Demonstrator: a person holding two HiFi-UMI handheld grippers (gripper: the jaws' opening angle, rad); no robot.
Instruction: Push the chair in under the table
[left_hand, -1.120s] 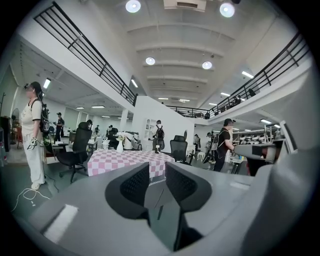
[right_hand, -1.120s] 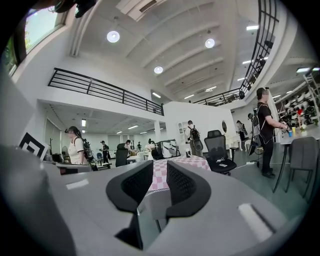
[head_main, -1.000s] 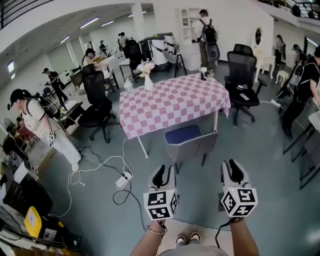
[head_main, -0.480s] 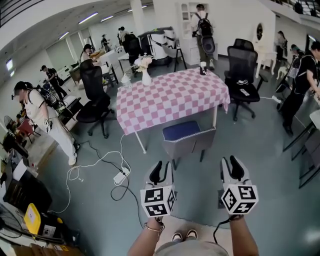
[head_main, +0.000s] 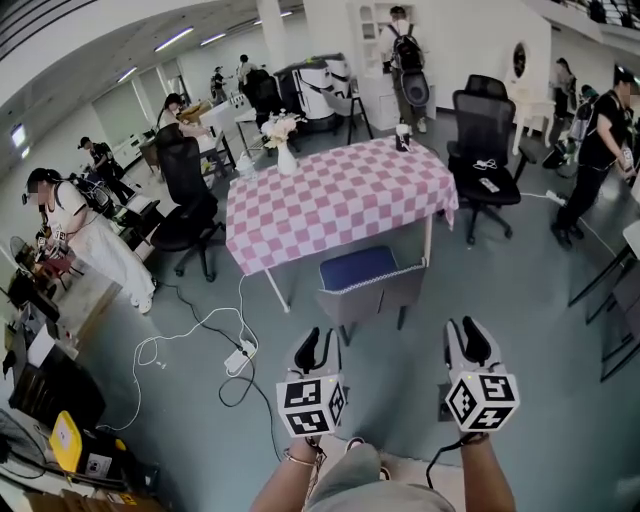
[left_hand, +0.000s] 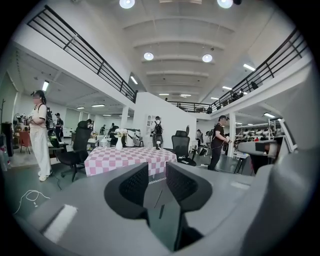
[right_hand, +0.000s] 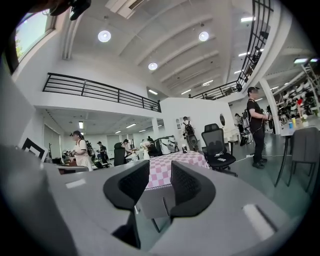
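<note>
A grey chair (head_main: 375, 292) with a blue seat (head_main: 357, 266) stands at the near side of the table (head_main: 335, 200), which wears a pink-and-white checked cloth. The seat is partly under the table edge and the backrest faces me. My left gripper (head_main: 322, 342) and right gripper (head_main: 465, 336) hover side by side, short of the backrest and apart from it. Both are open with nothing between their fingers. In the left gripper view the chair back (left_hand: 158, 188) shows through the gap of the left gripper (left_hand: 157, 176). The right gripper (right_hand: 160, 178) frames the table cloth (right_hand: 157, 176) likewise.
A white vase of flowers (head_main: 285, 158) stands on the table's far left corner. Black office chairs stand left (head_main: 190, 205) and right (head_main: 485, 160) of the table. A power strip (head_main: 238, 360) and cables lie on the floor at the left. Several people stand around the room.
Both grippers have moved forward toward the chair, and the left one has drifted slightly left in the head view. The chair stays where it was by the table.
</note>
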